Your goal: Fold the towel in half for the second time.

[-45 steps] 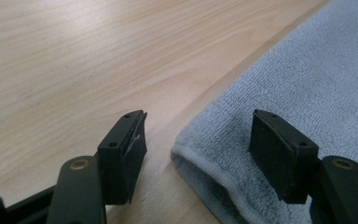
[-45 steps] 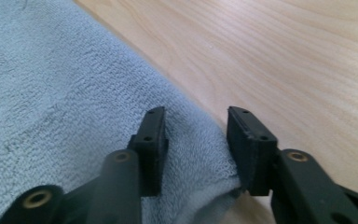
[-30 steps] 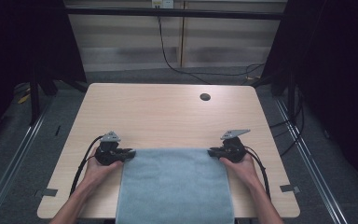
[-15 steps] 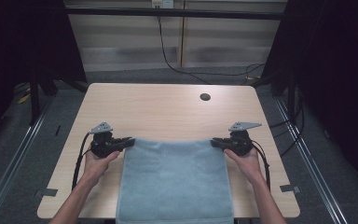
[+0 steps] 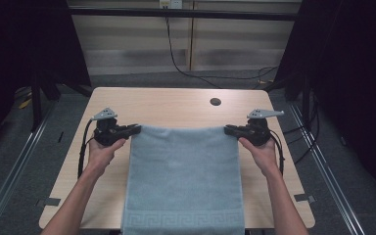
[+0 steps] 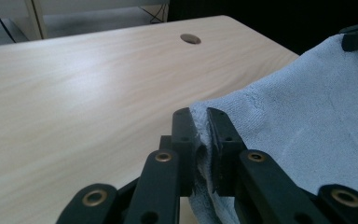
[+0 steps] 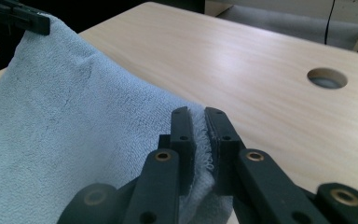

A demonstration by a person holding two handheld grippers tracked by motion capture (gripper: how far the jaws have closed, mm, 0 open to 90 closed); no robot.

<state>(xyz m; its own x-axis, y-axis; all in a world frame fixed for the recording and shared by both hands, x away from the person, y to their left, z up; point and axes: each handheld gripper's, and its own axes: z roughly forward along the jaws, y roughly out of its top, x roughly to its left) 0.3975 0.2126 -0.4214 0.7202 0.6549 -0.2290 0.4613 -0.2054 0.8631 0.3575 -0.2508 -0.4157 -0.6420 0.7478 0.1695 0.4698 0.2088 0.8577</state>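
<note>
Lifting the towel's far edge for a fold

My left gripper [image 5: 133,129] and right gripper [image 5: 230,130] each have jaws clenched on a far corner of the blue towel [image 5: 183,181], which lies at 6 o'clock on the surface [image 5: 176,105]; next, I judge, carry both corners evenly toward me.

Pale blue towel [image 5: 183,181], Greek-key border; light wood-grain table [image 5: 171,105]; black claws.
</note>
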